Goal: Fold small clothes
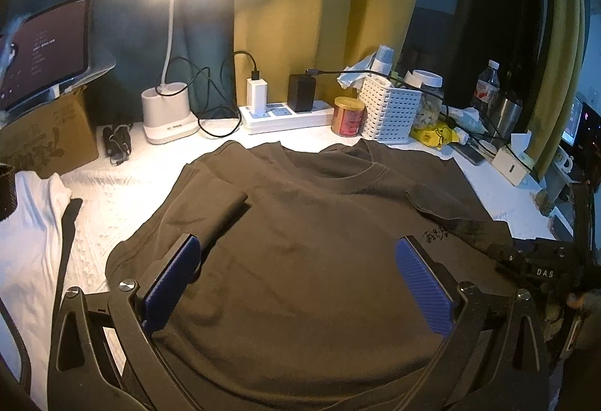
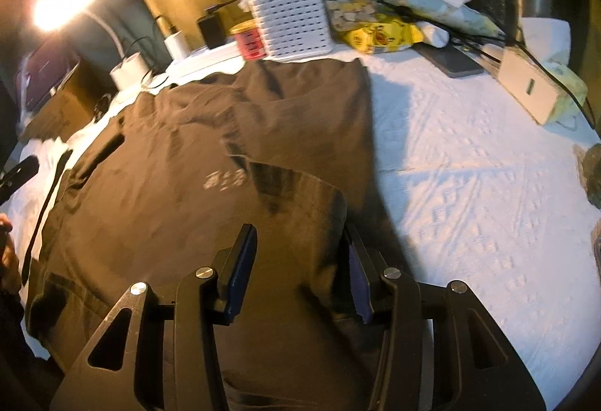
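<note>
T-shirt (image 1: 319,223) lies on the table (image 2: 469,167) (basket (image 1: 388,110) behind it).

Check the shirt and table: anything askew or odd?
Mostly fine. The dark t-shirt lies flat with its neckline toward the power strip, but its sleeve is already folded in over the chest, and the other side is rumpled in the right wrist view. Clutter crowds the white basket; nothing spilled.
</note>
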Motion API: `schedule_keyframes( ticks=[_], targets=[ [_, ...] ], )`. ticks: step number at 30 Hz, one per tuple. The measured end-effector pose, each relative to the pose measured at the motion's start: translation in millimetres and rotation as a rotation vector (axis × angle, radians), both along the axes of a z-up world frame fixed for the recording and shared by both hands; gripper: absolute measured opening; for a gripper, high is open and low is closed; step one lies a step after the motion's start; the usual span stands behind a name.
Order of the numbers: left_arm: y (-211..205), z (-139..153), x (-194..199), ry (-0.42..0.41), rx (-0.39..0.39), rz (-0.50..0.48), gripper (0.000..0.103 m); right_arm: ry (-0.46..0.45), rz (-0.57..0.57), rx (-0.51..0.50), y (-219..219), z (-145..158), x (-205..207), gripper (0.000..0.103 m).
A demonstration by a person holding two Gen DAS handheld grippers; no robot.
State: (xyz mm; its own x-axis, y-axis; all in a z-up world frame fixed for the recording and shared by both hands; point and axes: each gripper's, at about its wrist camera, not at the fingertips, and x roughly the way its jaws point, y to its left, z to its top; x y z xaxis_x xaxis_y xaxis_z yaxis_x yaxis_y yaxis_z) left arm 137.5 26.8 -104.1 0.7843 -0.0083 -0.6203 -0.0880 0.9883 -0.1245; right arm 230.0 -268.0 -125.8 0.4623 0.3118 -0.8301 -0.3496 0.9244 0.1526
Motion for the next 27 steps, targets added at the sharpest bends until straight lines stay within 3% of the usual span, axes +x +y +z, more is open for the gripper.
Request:
schedule_keyframes(
  ticks=[16,27],
  targets=[
    [31.1,-10.0,-20.3,-0.006,-0.054,0.026,0.102,0.030,0.043,-0.077,36.5,-0.8,-32.9,0.048],
    [79.4,-16.8,-27.7,0.006,-0.023,0.104,0.102,-0.005,0.056,-0.084,57.9,13.9,-30.9,0.048]
  ],
)
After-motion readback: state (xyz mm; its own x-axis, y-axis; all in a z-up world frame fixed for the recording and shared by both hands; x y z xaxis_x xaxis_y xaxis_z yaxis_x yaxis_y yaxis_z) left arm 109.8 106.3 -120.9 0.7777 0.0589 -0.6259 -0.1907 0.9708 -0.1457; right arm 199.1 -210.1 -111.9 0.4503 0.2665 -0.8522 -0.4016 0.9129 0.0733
